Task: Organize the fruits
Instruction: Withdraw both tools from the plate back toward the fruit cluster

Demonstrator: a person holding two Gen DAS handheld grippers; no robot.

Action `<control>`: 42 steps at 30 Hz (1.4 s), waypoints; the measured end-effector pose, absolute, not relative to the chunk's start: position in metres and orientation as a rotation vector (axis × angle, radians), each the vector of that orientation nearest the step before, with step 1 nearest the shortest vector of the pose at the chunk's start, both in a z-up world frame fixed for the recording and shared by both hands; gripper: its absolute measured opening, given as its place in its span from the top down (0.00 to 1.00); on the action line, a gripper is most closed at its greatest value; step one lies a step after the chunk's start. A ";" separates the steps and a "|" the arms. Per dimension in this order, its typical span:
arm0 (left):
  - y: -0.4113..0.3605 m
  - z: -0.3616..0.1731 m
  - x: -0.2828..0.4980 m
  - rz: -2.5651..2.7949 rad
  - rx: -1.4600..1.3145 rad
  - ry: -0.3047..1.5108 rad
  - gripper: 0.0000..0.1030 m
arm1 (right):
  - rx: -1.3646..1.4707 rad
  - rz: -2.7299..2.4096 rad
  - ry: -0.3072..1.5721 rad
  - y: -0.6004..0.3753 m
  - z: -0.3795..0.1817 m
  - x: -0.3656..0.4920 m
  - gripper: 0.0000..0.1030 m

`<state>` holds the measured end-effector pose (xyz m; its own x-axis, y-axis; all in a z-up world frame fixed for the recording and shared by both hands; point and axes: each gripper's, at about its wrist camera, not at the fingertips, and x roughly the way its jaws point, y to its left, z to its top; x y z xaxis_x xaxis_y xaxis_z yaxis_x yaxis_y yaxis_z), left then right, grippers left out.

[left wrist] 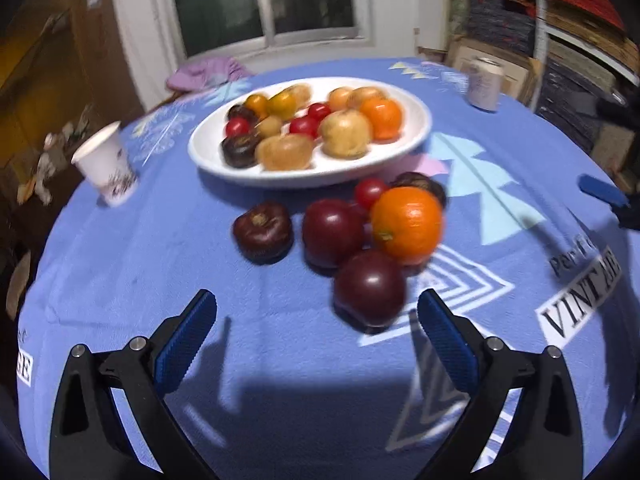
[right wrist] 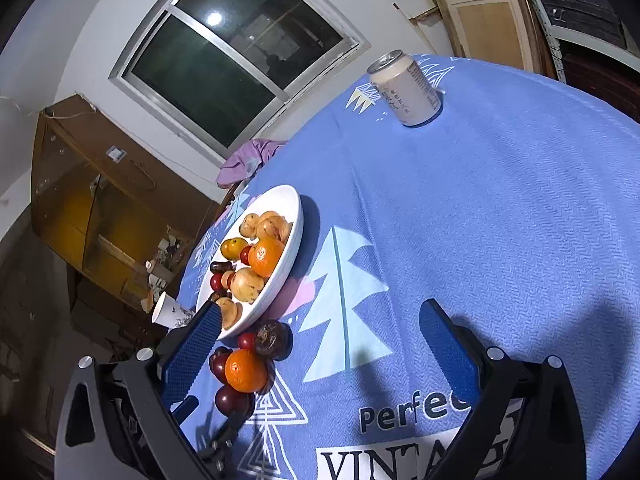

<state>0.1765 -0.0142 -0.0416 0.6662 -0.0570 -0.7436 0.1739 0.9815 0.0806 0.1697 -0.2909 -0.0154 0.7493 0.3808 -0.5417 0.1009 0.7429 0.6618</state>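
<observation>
A white oval plate [left wrist: 416, 136] holds several fruits: yellow-brown ones, oranges, small red and dark ones. In front of it on the blue cloth lie an orange [left wrist: 406, 226], a small red fruit [left wrist: 370, 192] and several dark red and dark purple fruits, the nearest [left wrist: 370, 288] just ahead of my left gripper [left wrist: 316, 320], which is open and empty. My right gripper [right wrist: 320, 336] is open and empty above the cloth, right of the plate [right wrist: 294, 236] and the loose orange [right wrist: 245, 372]. Its blue finger [left wrist: 604, 192] shows at the right edge of the left wrist view.
A white paper cup [left wrist: 106, 164] stands left of the plate. A drink can [left wrist: 486, 82] [right wrist: 408, 88] stands at the far right of the round table. A purple cloth [left wrist: 208, 74] lies at the far edge under the window. Shelves and a cabinet surround the table.
</observation>
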 end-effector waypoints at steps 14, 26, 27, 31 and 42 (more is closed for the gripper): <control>0.032 -0.029 0.156 0.014 0.115 0.765 0.04 | 0.259 0.329 0.742 -0.198 -0.007 0.162 0.03; 0.016 -0.039 0.174 -0.031 0.153 0.823 0.04 | -0.022 0.269 0.774 -0.119 -0.024 0.175 0.04; 0.014 -0.041 0.176 -0.035 0.160 0.832 0.04 | -0.025 0.265 0.790 -0.118 -0.026 0.179 0.04; 0.019 -0.041 0.180 -0.016 0.135 0.841 0.04 | 0.033 0.184 0.806 -0.137 -0.027 0.186 0.05; 0.027 -0.030 0.171 0.013 0.109 0.768 0.04 | 0.207 0.320 0.750 -0.162 -0.011 0.166 0.05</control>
